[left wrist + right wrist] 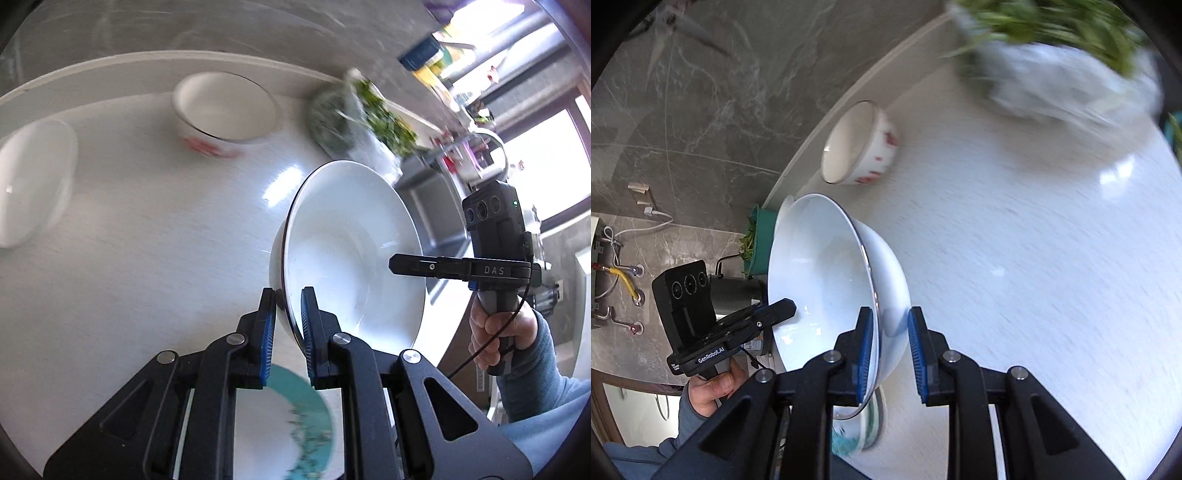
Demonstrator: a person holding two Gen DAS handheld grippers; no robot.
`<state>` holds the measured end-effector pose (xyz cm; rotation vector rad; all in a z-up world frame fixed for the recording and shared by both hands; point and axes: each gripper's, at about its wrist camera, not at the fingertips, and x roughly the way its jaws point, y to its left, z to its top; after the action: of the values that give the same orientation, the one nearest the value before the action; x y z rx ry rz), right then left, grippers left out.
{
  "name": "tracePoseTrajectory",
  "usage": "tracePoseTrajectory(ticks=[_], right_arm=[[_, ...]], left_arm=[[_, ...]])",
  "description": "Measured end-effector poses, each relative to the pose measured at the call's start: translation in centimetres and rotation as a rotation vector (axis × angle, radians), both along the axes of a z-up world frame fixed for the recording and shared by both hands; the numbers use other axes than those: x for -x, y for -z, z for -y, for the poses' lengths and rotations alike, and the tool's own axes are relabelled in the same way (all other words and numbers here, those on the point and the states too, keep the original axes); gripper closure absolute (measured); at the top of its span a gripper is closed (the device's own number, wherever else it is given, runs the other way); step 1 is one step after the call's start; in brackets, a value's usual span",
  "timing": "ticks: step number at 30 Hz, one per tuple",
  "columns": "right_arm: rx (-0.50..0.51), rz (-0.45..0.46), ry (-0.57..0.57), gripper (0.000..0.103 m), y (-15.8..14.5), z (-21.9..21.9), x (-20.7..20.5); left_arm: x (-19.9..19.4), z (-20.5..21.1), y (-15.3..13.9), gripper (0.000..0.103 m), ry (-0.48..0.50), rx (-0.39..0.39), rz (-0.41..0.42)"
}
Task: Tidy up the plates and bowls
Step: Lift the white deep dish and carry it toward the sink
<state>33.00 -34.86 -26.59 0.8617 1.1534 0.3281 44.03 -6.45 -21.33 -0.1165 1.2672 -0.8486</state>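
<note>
A large white bowl (347, 240) (820, 280) hangs tilted above the round white table (147, 240) (1034, 258), held by opposite sides of its rim. My left gripper (288, 295) (790, 308) is shut on one side of the rim. My right gripper (891, 314) (393, 264) is shut on the other side. Just below the bowl, a teal-rimmed plate (295, 417) (857, 432) lies on the table. A small white bowl with red marks (225, 107) (860, 144) stands near the far edge.
A bag of green vegetables (354, 118) (1056, 62) lies on the table beyond the bowl. A white dish (33, 181) sits at the left edge. A steel sink (436, 206) and a green basin (762, 240) lie off the table. Hands (495, 332) (713, 387) hold the grippers.
</note>
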Motion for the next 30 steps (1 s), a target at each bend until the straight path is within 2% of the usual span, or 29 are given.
tracePoseTrajectory(ticks=[7, 12, 16, 30], right_arm=[[-0.007, -0.036, 0.069, 0.079, 1.6, 4.6, 7.3], [-0.007, -0.057, 0.101, 0.079, 2.9, 7.4, 10.3], [-0.004, -0.063, 0.103, 0.079, 3.6, 8.8, 11.1], [-0.004, -0.096, 0.047, 0.079, 5.7, 8.8, 11.3]], left_arm=[[5.7, 5.8, 0.7, 0.091, 0.059, -0.011, -0.015], [9.1, 9.1, 2.3, 0.091, 0.078, -0.029, -0.034], [10.2, 10.7, 3.6, 0.091, 0.077, -0.046, -0.051], [10.8, 10.5, 5.4, 0.091, 0.041, -0.092, -0.059]])
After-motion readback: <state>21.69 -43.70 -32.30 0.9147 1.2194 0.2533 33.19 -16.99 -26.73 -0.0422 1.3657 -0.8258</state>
